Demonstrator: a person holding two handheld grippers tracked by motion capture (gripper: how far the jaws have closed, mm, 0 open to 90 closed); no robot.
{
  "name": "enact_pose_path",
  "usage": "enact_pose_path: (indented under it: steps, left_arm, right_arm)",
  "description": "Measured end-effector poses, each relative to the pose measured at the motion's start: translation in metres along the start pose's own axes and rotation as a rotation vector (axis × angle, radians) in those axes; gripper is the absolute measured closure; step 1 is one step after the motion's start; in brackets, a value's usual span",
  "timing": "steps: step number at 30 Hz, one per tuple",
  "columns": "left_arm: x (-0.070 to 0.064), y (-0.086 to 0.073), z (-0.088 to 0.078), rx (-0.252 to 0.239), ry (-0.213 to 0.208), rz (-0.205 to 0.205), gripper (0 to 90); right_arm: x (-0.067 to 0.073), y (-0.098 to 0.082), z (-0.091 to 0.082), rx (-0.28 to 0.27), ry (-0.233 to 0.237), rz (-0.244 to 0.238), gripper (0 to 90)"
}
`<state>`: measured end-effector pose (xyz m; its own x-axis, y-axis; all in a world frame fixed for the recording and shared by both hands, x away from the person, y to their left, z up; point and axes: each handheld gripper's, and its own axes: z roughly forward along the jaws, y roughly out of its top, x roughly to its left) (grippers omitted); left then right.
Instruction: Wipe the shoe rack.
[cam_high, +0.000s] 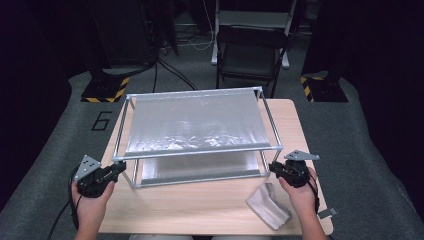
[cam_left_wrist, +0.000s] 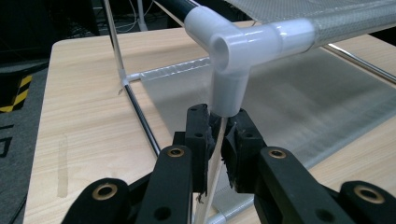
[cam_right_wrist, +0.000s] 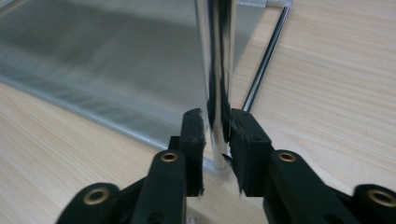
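A two-tier rack of chrome tubes with silvery mesh shelves (cam_high: 195, 125) stands in the middle of the wooden table (cam_high: 200, 210). My left gripper (cam_high: 120, 167) is at the rack's near left corner. In the left gripper view its jaws (cam_left_wrist: 217, 116) are shut on the thin upright post just below the white corner joint (cam_left_wrist: 233, 56). My right gripper (cam_high: 272, 167) is at the near right corner. There the chrome post (cam_right_wrist: 217, 56) stands between its jaws (cam_right_wrist: 216, 116), with a slight gap at the left pad.
A crumpled grey cloth (cam_high: 268, 205) lies on the table near its front right, beside my right hand. A dark folding chair (cam_high: 250, 55) stands behind the table. Yellow-black striped bases (cam_high: 105, 90) sit on the floor at both far sides.
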<state>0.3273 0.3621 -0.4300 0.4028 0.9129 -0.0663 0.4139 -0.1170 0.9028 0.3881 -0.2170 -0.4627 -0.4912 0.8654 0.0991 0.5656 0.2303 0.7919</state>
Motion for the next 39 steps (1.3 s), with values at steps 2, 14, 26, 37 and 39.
enact_pose_path:
  steps: [2,14,26,37,39]
  left_arm:
    - [0.000,0.000,-0.001,0.000,-0.003,-0.005,80.2]
    - [-0.007,-0.002,-0.002,0.005,-0.027,-0.013,79.7]
    - [-0.017,-0.007,-0.005,-0.017,-0.039,-0.010,79.4]
    - [-0.026,-0.010,-0.007,-0.023,-0.060,0.012,79.8]
    - [-0.029,-0.011,-0.007,-0.026,-0.071,0.018,79.9]
  right_arm:
    - [0.002,0.001,-0.005,-0.017,-0.013,-0.001,70.8]
    - [0.011,0.004,-0.039,-0.050,0.007,-0.023,75.0]
    - [0.039,0.045,-0.046,-0.111,0.066,-0.081,52.7]
    - [0.050,0.067,-0.040,-0.088,0.076,-0.127,52.3]
    - [0.051,0.070,-0.038,-0.090,0.080,-0.130,52.2]
